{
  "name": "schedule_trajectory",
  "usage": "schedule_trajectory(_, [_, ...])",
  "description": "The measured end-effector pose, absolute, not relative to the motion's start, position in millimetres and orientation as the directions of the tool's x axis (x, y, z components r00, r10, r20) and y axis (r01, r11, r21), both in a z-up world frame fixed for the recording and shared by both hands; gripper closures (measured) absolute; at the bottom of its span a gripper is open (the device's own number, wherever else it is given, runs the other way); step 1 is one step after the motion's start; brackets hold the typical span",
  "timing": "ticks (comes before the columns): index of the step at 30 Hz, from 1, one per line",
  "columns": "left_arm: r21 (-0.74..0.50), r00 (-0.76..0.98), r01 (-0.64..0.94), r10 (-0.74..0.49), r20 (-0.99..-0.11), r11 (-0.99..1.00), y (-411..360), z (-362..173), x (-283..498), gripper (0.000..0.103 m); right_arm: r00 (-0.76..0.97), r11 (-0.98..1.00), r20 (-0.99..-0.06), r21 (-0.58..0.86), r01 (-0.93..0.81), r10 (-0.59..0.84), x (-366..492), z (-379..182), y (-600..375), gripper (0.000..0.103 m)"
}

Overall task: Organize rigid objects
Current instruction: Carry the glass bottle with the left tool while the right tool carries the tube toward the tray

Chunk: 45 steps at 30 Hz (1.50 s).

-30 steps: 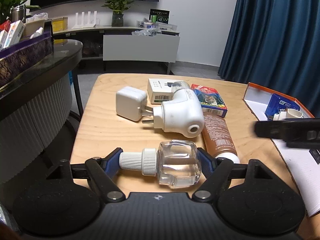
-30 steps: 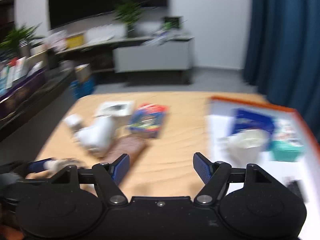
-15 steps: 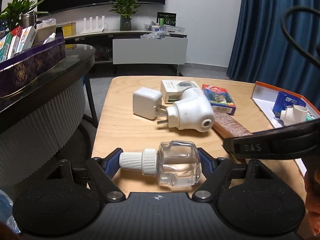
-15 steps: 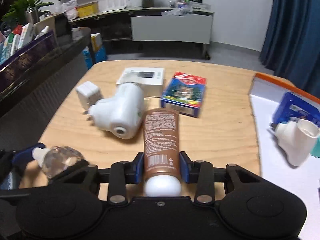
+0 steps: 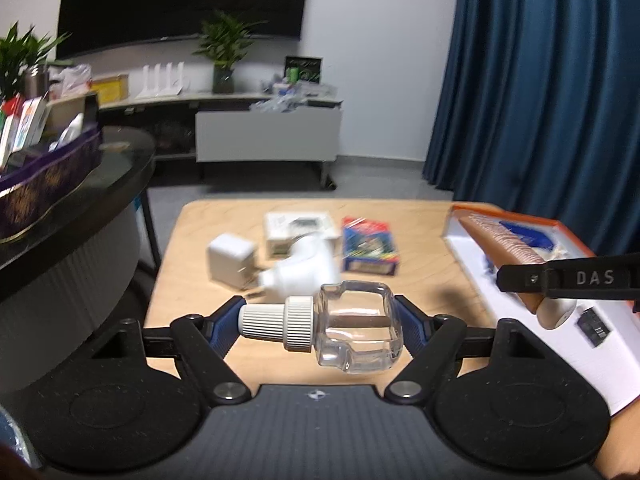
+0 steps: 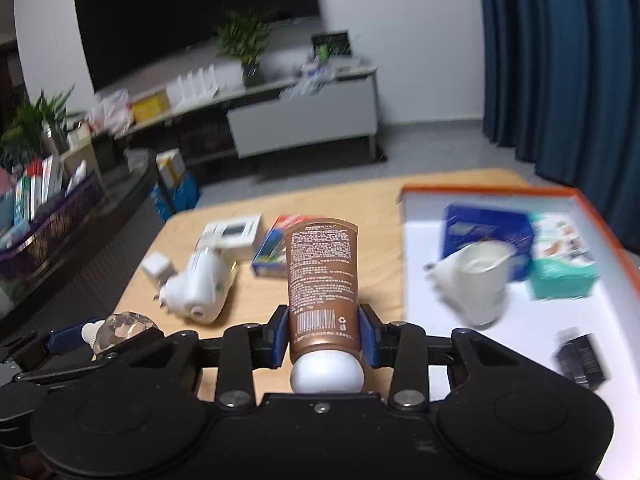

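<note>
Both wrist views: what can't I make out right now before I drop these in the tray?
- Tube print: too small, right view.
- Tray contents, cup and boxes: motion-blurred, right view.
- Tray's near end: cut off by the edge and right tongs.
- Table items: blurred, left view; plug partly behind bottle in left tongs.
</note>
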<state>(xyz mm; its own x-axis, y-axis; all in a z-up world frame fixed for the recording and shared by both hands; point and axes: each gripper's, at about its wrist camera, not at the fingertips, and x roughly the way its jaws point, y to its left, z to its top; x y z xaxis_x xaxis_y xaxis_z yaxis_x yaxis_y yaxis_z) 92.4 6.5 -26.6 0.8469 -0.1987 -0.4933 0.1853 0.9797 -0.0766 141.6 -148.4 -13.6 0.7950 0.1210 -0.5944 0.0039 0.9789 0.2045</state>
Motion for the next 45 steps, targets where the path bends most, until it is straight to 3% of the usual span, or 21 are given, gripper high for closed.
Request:
schedule_trajectory(17, [-0.156, 0.792, 0.39, -0.417, -0.445, 0.907, -123, 16, 67, 0.023, 0.876, 0.961, -0.465, 0.159, 0.227, -0.13, 41, 16, -295, 0.059])
schedule_trajectory(28, [-0.137, 0.796, 0.343, -0.365, -0.482, 0.929, -148, 16, 49, 0.023, 0.893, 0.963, -0.442, 0.19, 0.191, -0.09, 19, 4, -312, 0.059])
schedule_trajectory(45, [-0.112, 0.819, 0.322, -0.336, -0.464, 0.94, -157, 24, 30, 0.023, 0.898, 0.969, -0.434, 0.182, 0.167, -0.073, 9, 5, -313, 0.058])
